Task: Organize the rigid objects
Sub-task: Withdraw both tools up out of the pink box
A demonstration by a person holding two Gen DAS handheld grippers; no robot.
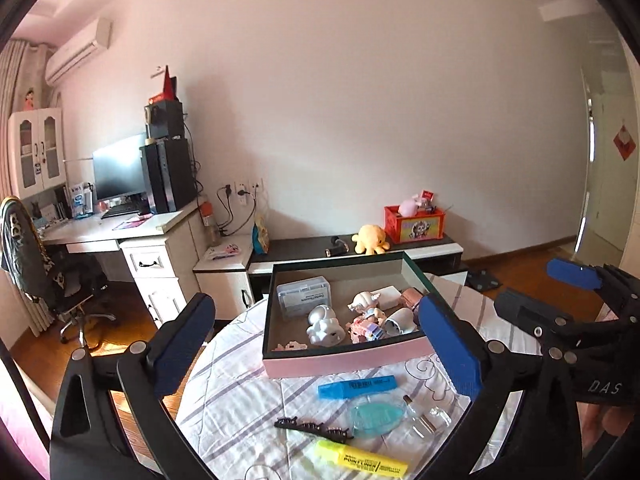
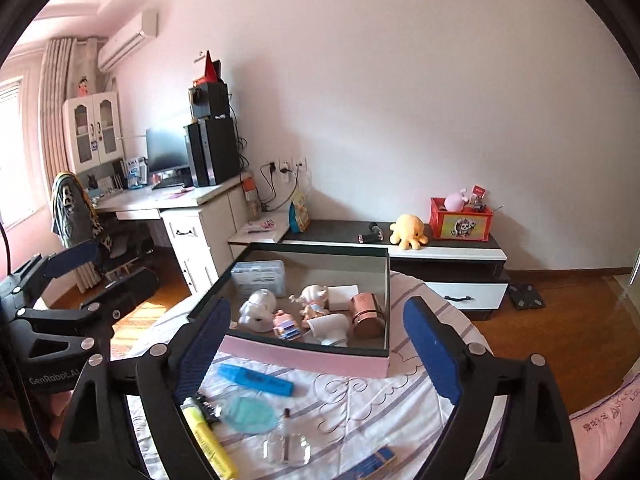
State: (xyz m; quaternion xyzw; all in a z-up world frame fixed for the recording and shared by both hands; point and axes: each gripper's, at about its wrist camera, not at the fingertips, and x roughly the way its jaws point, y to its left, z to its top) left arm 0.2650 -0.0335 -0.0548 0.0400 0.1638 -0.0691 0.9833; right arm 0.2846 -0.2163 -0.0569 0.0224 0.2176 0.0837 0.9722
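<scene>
A round tabletop [image 1: 248,412] covered with a white cloth with grey stripes is seen from both wrist views. The left claw [image 1: 320,344] is held wide above it, nothing between its blue pads; the right claw [image 2: 320,348] is likewise spread wide and empty.

In the left wrist view, going left to right, a dark toothed hair clip [image 1: 314,427] is laid at about 6 o'clock of the pink box, its long axis running from 10 o'clock down to 4 o'clock. Just below it a yellow highlighter [image 1: 362,462] is laid along a similar line, its cap end pointed toward 10 o'clock. A blue highlighter [image 1: 357,386] is placed near the front wall of the box, its long axis almost level, rising slightly toward 3 o'clock. A teal oval piece [image 1: 373,417] is seen between the two highlighters, touching the hair clip's right end. A clear glass bottle [image 1: 425,416] is laid just beside it, its neck pointed toward 11 o'clock.

The pink box [image 1: 344,360] with a dark rim is set at the far side of the tabletop. Inside it are held a clear plastic case [image 1: 305,300] at the back left, a white figurine [image 1: 325,326] in front of it, small pastel figures [image 1: 366,320], and a rose-gold container [image 1: 412,298] at the right.
</scene>
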